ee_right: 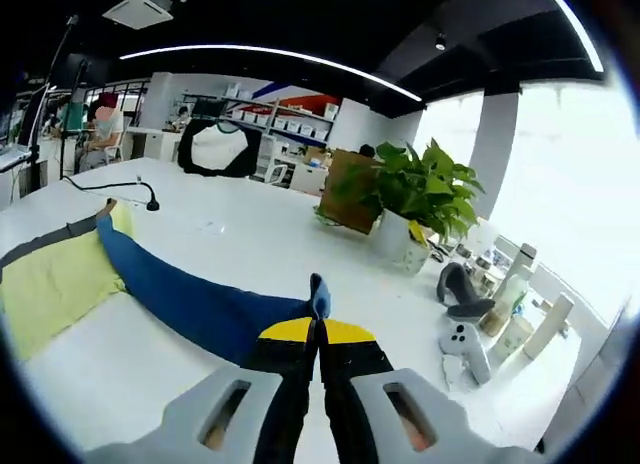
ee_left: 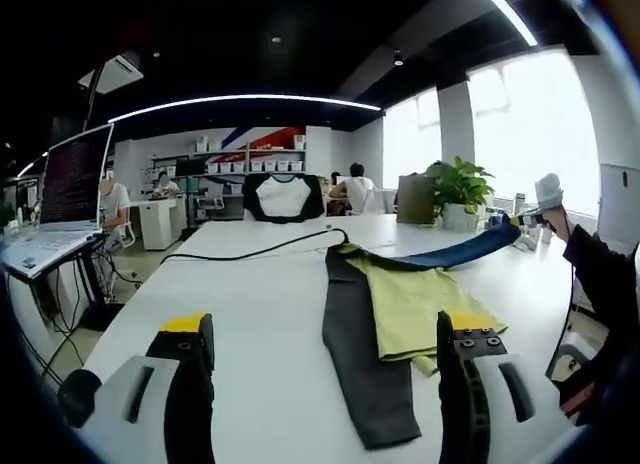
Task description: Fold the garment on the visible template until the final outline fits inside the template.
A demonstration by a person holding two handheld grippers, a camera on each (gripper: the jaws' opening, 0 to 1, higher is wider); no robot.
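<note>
The garment lies on the white table (ee_left: pixel 240 314). Its yellow-green body (ee_left: pixel 410 299) is flat, and a dark grey sleeve (ee_left: pixel 365 364) runs toward me. My left gripper (ee_left: pixel 325 329) is open above the table, its jaws straddling the grey sleeve's near end with nothing held. The blue sleeve (ee_left: pixel 455 252) is stretched out to the right, up to the right gripper (ee_left: pixel 545 199). In the right gripper view my right gripper (ee_right: pixel 318 329) is shut on the blue sleeve (ee_right: pixel 200 299) at its cuff. The yellow-green body (ee_right: pixel 50 284) lies far left.
A black cable (ee_left: pixel 250 252) crosses the table's far part. A laptop (ee_left: pixel 60 199) stands at the left edge. A potted plant (ee_right: pixel 410 199), bottles (ee_right: pixel 520 299) and a white controller (ee_right: pixel 465 349) sit to the right. A person's dark sleeve (ee_left: pixel 605 279) shows.
</note>
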